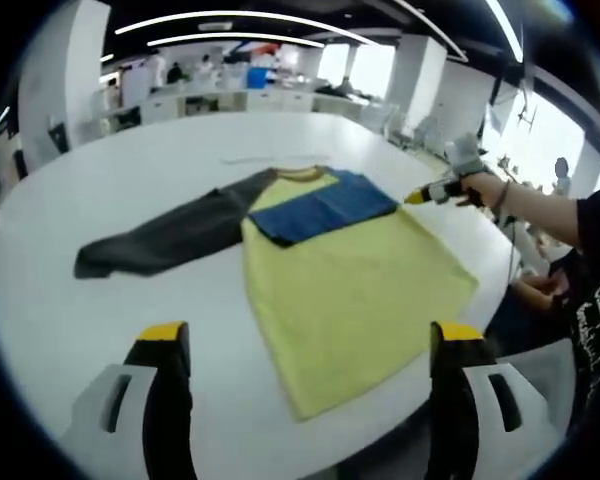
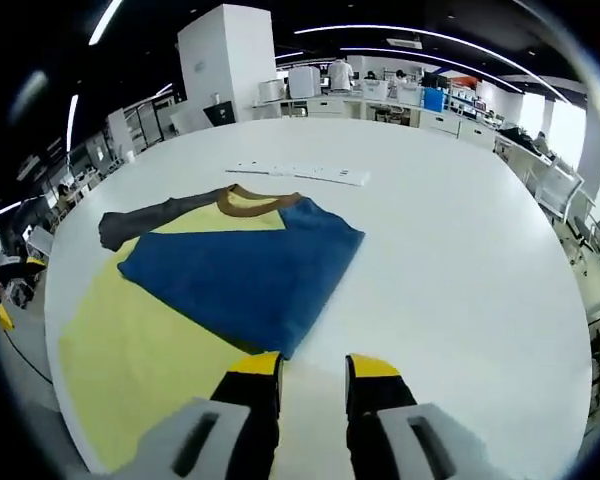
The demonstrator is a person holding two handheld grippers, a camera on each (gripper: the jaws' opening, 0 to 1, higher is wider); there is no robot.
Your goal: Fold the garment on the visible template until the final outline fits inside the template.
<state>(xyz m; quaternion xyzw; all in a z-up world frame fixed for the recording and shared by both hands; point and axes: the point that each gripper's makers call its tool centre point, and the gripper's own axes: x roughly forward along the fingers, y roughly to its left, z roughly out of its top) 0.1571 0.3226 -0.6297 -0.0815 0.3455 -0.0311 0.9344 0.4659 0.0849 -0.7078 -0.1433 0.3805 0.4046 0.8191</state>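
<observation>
Open office: white columns [image 2: 225, 55], curved ceiling light strips [image 1: 240, 20], bright windows [image 1: 365, 68], desks [image 2: 400, 100] along far wall

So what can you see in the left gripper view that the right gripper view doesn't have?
Left gripper view alone: the right gripper held in a person's hand, and the whole dark sleeve stretched out. Right gripper view alone: a thin white strip beyond the collar. Both: the yellow shirt with its blue sleeve folded across, on the white table.

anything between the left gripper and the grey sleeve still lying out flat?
Nothing visible. Bare white table lies between the left gripper and the grey sleeve. The blue sleeve is already folded over the yellow body.
</observation>
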